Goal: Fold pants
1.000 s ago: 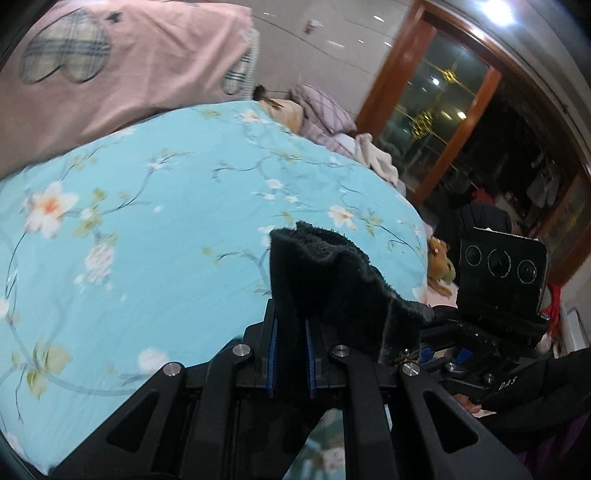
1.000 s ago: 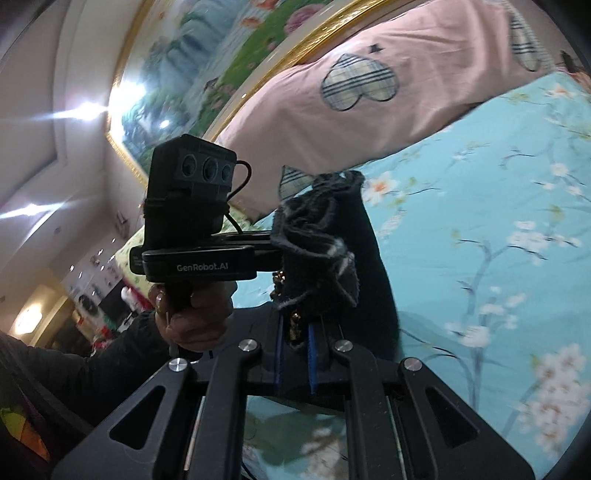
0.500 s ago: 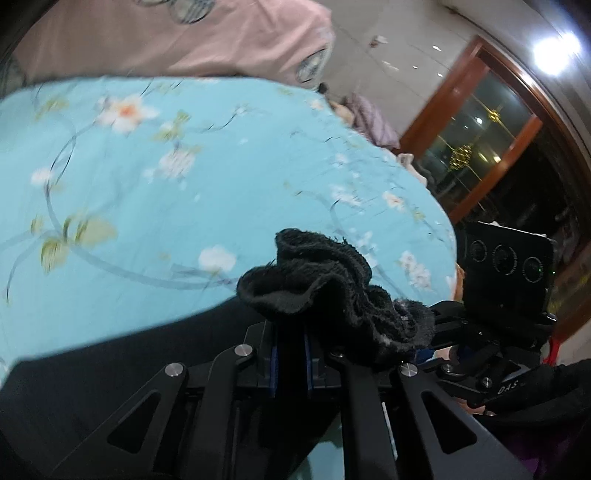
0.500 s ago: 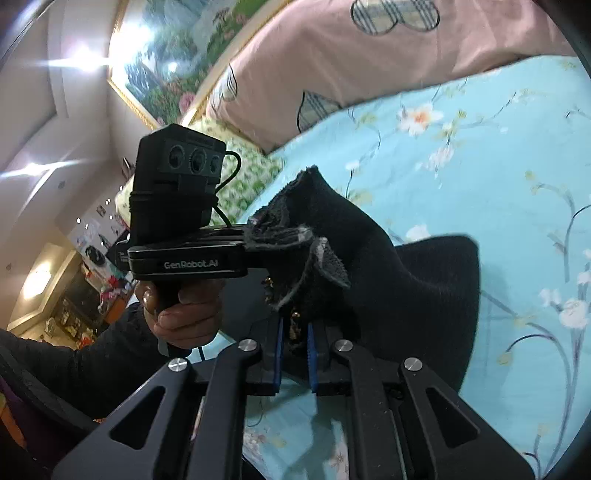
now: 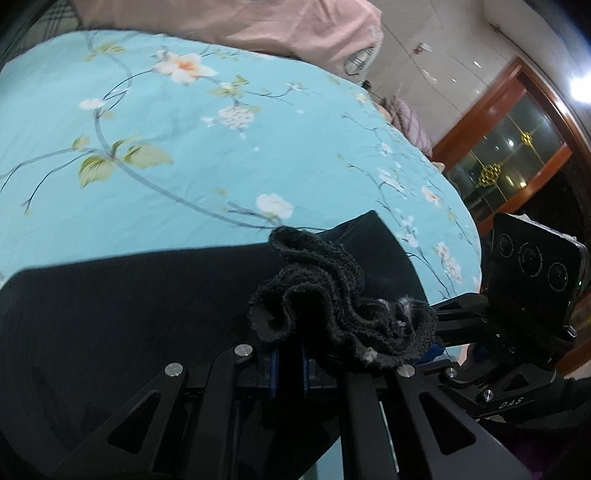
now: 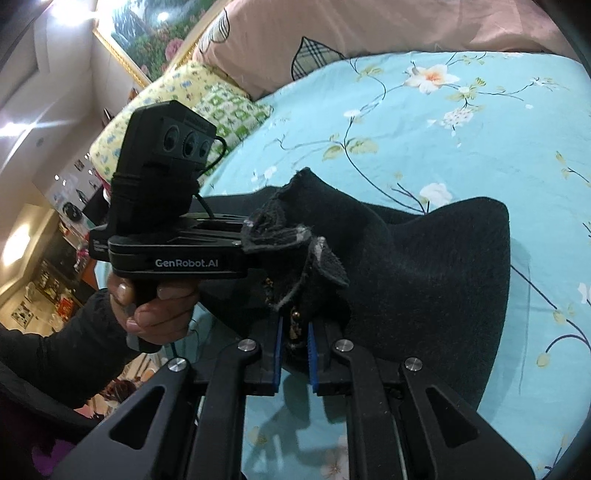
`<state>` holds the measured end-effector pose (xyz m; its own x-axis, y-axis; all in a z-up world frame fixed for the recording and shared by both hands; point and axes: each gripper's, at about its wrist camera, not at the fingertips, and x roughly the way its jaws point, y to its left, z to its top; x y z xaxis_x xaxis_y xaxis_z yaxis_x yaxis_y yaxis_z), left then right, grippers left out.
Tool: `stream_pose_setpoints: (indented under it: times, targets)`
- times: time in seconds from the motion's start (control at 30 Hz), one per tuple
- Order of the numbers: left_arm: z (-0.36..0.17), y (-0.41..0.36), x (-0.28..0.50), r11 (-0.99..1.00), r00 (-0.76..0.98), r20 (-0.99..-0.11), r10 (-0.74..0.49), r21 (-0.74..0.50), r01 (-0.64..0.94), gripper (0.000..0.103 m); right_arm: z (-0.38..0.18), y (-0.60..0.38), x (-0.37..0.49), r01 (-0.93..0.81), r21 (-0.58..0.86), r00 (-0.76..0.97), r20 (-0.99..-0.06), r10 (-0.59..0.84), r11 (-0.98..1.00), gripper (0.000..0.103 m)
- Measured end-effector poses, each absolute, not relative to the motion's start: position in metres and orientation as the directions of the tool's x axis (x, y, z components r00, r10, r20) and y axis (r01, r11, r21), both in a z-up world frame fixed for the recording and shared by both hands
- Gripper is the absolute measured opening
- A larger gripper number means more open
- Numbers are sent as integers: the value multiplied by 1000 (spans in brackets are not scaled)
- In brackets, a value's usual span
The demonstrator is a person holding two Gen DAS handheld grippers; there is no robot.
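The black pants (image 5: 122,314) lie spread on the light blue flowered bedsheet (image 5: 184,147). My left gripper (image 5: 288,369) is shut on a bunched, frayed edge of the pants (image 5: 332,310). My right gripper (image 6: 294,354) is shut on the same bunched edge (image 6: 295,258), right beside the left one. The pants' dark cloth (image 6: 424,266) drapes from both grippers down onto the sheet (image 6: 443,140). The left gripper's body (image 6: 173,221) shows in the right wrist view, and the right gripper's body (image 5: 524,295) shows in the left wrist view.
A pink pillow (image 6: 332,29) and a yellow-green pillow (image 6: 207,103) lie at the head of the bed. A wooden-framed glass door (image 5: 517,147) stands beyond the bed's far edge. Clothes (image 5: 410,122) are piled near that edge.
Both grippers have come down toward the bed with the pants' edge held. More black cloth now lies spread on the sheet than a second ago.
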<state>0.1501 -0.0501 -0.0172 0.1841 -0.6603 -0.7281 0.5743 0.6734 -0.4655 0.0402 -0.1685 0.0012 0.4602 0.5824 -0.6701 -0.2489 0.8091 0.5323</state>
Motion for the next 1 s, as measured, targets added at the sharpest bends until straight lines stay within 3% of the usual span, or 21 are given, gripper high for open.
stream_pose_setpoints:
  times: [0.13, 0.3, 0.37, 0.63, 0.77, 1.0]
  targets:
    - [-20, -32, 149, 700, 207, -726, -656, -482, 527, 8, -2, -165, 41, -240, 529, 440, -689, 577, 814, 18]
    - [-16, -11, 139, 739, 256, -734, -629, -464, 488, 8, -3, -155, 40, -259, 533, 427, -685, 590, 805, 42]
    - [-15, -3, 136, 749, 270, -732, -626, -468, 469, 8, -1, -149, 40, -270, 522, 431, -686, 586, 809, 46]
    - [-11, 30, 118, 792, 338, -729, -596, -464, 395, 13, 6, -140, 37, -281, 510, 435, -687, 582, 813, 46]
    - [-8, 48, 107, 808, 376, -719, -585, -477, 346, 19, 16, -131, 36, -305, 504, 438, -679, 589, 808, 51]
    - [-3, 82, 85, 843, 449, -715, -536, -478, 246, 19, 29, -113, 41, -364, 484, 434, -669, 604, 796, 51]
